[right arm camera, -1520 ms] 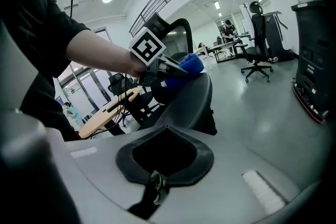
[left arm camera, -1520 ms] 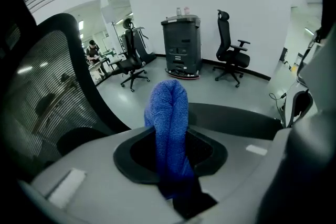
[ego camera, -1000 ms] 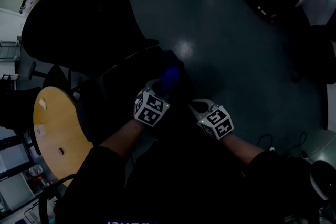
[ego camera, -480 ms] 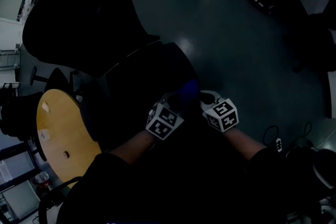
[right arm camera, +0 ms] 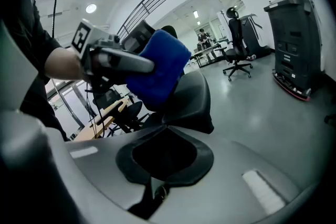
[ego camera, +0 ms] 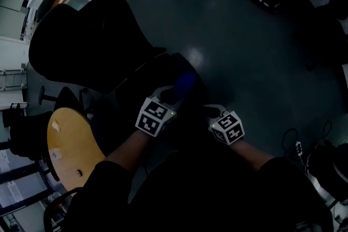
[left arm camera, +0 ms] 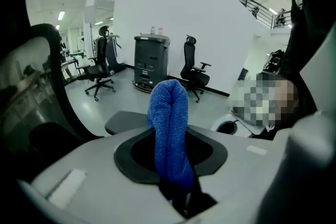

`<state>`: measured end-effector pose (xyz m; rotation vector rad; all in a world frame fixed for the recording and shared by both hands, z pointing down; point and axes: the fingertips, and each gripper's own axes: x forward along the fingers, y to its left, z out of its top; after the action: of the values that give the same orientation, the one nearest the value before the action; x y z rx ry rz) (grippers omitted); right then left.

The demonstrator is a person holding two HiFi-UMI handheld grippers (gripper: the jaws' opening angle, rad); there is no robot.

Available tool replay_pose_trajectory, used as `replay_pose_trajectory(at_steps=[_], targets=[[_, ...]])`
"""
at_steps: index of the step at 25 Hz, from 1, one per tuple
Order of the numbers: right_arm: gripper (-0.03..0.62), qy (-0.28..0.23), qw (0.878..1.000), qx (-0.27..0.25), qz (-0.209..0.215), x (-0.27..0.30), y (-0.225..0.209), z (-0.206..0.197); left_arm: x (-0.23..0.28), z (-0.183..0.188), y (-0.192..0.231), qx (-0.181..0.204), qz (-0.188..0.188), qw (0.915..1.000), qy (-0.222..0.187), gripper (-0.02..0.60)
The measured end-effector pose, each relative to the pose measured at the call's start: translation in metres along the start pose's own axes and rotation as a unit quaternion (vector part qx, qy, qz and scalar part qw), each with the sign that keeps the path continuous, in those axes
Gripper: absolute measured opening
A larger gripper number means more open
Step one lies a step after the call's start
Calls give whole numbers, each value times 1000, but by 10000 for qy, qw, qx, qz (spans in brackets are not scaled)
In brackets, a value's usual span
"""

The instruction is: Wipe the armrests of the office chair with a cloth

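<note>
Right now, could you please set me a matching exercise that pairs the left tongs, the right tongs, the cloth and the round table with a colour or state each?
Things:
1. left tongs
2. right tongs
3. cloth
4. round table

Colour or state:
a. blue
b. shut, nothing held
c. pale wood top
d. clamped on the cloth

Pairs: 1-d; 2-b; 3-a; 4-c.
</note>
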<state>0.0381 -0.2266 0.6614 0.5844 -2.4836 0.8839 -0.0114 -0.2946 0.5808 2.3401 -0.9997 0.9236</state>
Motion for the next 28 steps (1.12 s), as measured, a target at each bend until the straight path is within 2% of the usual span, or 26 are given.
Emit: replay_pose_trajectory(at_steps=[3, 6, 12, 15, 18, 20, 23, 28], targets=[[5, 21, 10000, -20, 46, 4, 3, 0, 0, 17, 55, 222, 460, 9986, 115, 127], [5, 42, 9999, -83, 125, 5, 2, 1, 12, 31, 102, 492, 831, 9945, 396, 127], [5, 170, 9993, -175, 268, 7, 2, -2, 51, 39, 154, 1301, 1125, 9777, 1206, 127], [5, 225, 9989, -223, 359, 6, 3, -1, 72, 43, 154, 1918, 1059, 9628, 1584, 127], [5, 283, 9983, -272, 434, 6, 1, 0, 95, 43, 136, 2661, 794, 9421, 1879, 127], [5, 310, 9980, -282, 469, 5, 0, 0, 106, 40, 118, 3013, 585, 9309, 1981, 127], [4, 323, 9979, -197, 523, 3, -1, -1, 116, 37, 93, 3092, 383, 9295, 1974, 127], [5, 326, 9981, -73, 527, 1, -4, -1, 116, 34, 58, 2980, 83, 9364, 1851, 126]])
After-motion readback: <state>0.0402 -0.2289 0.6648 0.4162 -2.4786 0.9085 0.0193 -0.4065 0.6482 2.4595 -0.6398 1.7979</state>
